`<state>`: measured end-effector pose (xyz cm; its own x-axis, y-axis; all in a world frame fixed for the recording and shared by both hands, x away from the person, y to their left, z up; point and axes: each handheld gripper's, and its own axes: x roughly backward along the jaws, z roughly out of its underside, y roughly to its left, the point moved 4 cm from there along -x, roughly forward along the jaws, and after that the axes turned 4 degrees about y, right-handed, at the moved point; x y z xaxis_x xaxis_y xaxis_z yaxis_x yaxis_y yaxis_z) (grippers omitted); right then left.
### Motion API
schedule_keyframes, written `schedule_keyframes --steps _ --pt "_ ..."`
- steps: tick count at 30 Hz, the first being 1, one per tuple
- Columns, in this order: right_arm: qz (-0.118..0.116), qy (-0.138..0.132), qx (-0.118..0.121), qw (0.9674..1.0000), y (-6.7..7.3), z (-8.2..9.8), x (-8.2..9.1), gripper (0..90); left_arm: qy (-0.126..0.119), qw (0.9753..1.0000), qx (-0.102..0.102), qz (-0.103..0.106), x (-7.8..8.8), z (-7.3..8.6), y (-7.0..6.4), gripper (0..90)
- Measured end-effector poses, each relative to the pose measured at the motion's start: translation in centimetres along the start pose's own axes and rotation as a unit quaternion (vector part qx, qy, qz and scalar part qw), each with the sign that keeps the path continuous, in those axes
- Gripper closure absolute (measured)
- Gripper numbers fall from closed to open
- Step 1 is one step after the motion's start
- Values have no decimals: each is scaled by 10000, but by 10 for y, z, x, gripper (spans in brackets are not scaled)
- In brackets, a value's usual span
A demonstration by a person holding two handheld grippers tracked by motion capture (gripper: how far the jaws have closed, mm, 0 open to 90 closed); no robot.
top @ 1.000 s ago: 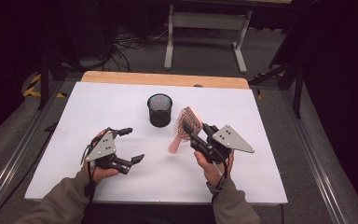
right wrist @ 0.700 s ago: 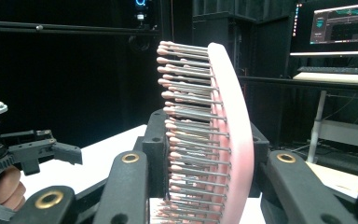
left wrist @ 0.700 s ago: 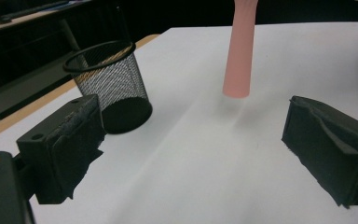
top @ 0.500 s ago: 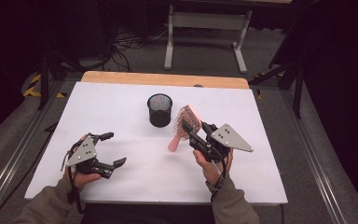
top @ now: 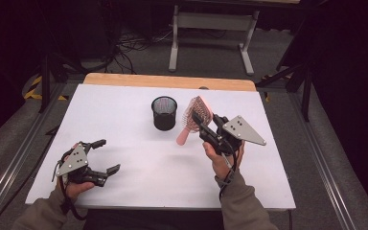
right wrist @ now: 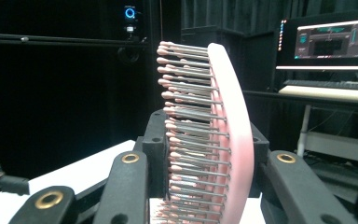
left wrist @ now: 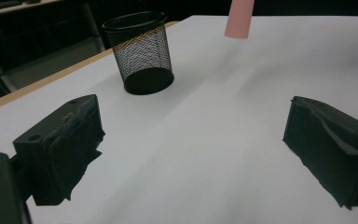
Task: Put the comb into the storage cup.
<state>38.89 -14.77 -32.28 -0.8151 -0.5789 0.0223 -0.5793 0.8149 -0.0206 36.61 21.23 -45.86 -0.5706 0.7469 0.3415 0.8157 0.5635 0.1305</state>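
Your right gripper [top: 206,125] is at the centre right of the high view, and its jaws are pinching the pink hairbrush [top: 193,116] by its head. The brush is lifted off the white table [top: 124,110], with the handle hanging down toward the lower left and the bristle side turned to the left. In the right gripper view the hairbrush [right wrist: 214,135] stands upright between the two jaws, bristles to the left of the frame, the pink back to the right.

The black mesh cup [top: 164,113] stands upright on the table just to the left of the brush, near but not touching it.

Your left gripper [top: 104,155] is at the lower left of the high view, its jaws spread wide with nothing between them. In the left gripper view the mesh cup [left wrist: 140,53] is at the upper left, and the tip of the brush handle [left wrist: 239,18] is at the top.
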Motion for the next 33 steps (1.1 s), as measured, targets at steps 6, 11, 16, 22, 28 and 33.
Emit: schedule_keyframes --steps 6,11,16,22,28,33 --pt "58 -71 126 9999 -6 -18 -8 642 -12 10000 47 28 -1 1 0 59" --pt "97 -75 243 9996 -9 -34 -24 641 -6 10000 26 80 -1 2 1 60" --pt "115 -89 285 9995 -10 -42 -32 641 -4 9999 45 101 -1 2 1 58" --pt "126 -111 254 9995 -10 -49 -44 642 -48 9999 130 84 -1 1 2 60" --pt "167 -111 314 9993 -8 -53 -59 642 -52 9998 121 118 0 2 2 52" --pt "251 -82 262 9993 -12 -52 -73 642 -40 9998 118 134 -1 2 2 52"
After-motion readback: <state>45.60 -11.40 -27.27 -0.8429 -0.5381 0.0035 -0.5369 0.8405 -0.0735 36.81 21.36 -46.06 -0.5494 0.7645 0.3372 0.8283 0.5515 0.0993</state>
